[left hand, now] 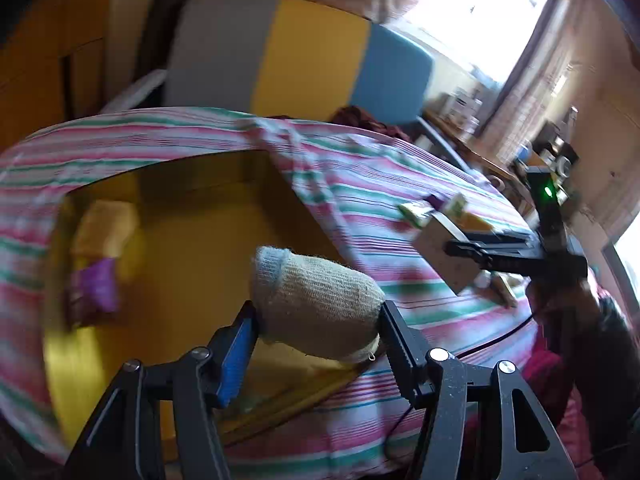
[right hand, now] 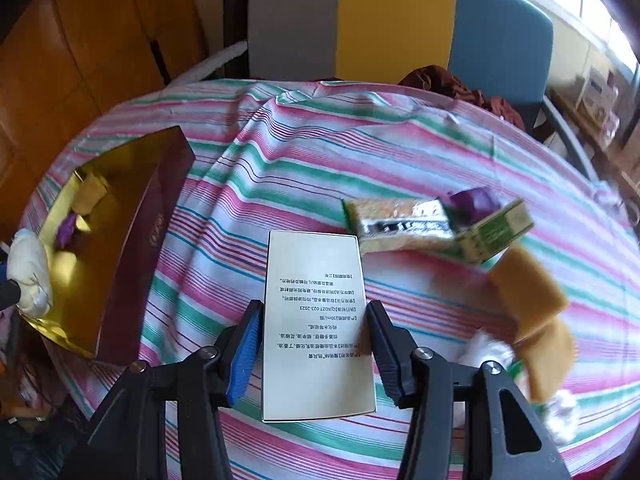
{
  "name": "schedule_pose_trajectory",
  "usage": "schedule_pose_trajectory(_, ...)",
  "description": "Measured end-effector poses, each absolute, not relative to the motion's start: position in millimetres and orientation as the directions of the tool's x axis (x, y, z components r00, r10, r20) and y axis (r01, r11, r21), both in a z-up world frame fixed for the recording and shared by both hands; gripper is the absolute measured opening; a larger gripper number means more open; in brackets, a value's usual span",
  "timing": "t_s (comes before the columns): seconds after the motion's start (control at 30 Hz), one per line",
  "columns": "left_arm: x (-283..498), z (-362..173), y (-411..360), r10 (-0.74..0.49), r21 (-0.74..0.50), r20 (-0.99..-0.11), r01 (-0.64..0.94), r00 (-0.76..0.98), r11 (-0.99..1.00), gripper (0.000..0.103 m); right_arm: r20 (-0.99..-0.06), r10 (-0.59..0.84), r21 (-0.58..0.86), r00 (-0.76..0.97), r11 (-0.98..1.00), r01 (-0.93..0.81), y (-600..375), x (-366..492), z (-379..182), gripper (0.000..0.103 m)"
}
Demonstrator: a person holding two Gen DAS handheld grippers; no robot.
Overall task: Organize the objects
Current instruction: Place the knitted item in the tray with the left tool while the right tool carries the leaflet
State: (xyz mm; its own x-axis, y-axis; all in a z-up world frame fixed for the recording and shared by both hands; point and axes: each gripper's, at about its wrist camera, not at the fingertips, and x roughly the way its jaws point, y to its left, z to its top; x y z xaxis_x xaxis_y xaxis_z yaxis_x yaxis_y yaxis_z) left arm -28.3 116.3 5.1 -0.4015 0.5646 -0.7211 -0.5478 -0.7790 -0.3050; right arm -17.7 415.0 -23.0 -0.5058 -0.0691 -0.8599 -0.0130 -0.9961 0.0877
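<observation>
Left gripper (left hand: 318, 322) grips sock (left hand: 316, 300); right gripper (right hand: 314, 344) grips box (right hand: 318, 328).

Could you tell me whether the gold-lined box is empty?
Not empty: the gold-lined maroon box already holds a purple item and a yellow item.

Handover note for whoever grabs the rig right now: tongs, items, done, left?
Left tongs: shut on the rolled sock, over the gold-lined box.
Right tongs: shut on the white printed carton, above the striped cloth.
Done: a purple item and a yellow item are in the box.
Left: both held items, plus the snack bar, green carton and sponge on the cloth.
</observation>
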Motion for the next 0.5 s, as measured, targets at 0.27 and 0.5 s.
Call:
schedule_pose_trajectory(0.27,-43,-9,40,0.384,-0.207,-0.771,-0.37,-0.509,-0.906,0.061,-0.824,-0.088,0.1,-0.559,-0.995,0.01,410,-9,-23,0.052)
schedule_pose_trajectory(0.5,-52,-33,38,0.303,-0.145,-0.821,-0.337,-0.484,-0.93,0.061,-0.816,-0.09,0.101,-0.571,-0.995,0.014,410,-9,-20,0.052)
